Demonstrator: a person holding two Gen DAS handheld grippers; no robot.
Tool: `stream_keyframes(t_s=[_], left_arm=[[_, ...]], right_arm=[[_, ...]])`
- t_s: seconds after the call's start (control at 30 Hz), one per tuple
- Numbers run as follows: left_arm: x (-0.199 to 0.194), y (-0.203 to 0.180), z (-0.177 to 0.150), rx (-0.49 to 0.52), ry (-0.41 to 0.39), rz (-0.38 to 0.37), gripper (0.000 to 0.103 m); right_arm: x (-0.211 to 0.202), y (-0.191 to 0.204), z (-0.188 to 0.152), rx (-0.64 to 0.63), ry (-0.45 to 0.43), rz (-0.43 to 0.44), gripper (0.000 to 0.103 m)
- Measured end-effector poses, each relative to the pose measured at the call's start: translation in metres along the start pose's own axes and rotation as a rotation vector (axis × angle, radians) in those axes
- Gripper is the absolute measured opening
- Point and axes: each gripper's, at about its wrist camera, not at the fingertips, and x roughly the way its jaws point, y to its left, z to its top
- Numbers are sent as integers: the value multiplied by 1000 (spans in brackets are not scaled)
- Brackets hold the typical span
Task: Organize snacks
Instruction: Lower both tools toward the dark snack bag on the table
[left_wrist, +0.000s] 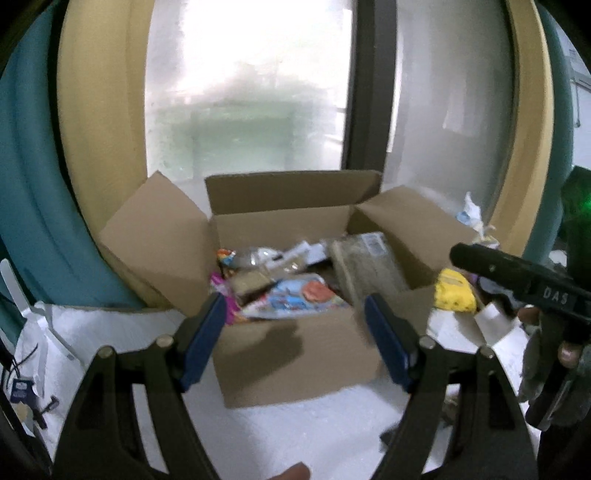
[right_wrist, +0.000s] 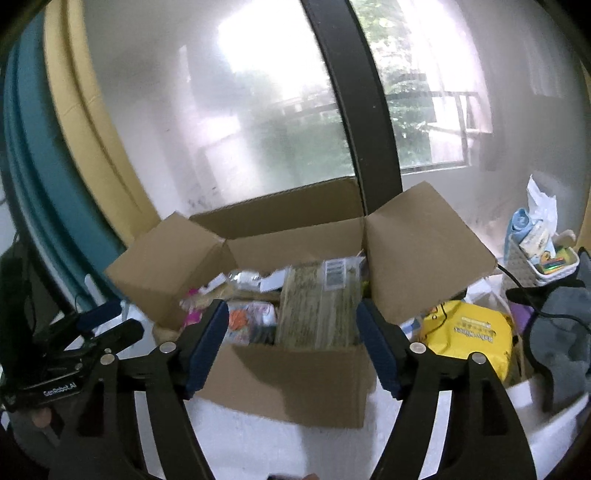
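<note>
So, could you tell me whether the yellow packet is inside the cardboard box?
No, the yellow packet lies outside the cardboard box, beside its right flap.

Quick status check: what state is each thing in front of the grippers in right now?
Cardboard box: flaps open, packets inside.
Large tan packet: inside box, leaning against its right side.
Yellow bag: outside box, on its right.
White basket: stuffed with packets.
Left gripper: open, empty.
Right gripper: open, empty.
</note>
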Motion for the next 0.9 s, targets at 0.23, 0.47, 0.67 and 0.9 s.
stream_keyframes(t_s=[0.23, 0.47, 0.67, 0.9], left_arm=[[-16, -13, -29, 18, 1, -17, 79], [-19, -20, -65, 21, 33, -25, 79], [-2, -22, -102, 22, 90, -33, 79], [19, -11, -132, 6, 141, -5, 79]], right_arm=[[-16, -2, -33, -9, 41, -33, 77], [-11, -16, -82, -19, 133, -62, 77], [4, -41, -123, 15, 237, -62, 77], [26, -51, -154, 15, 359, -51, 77]])
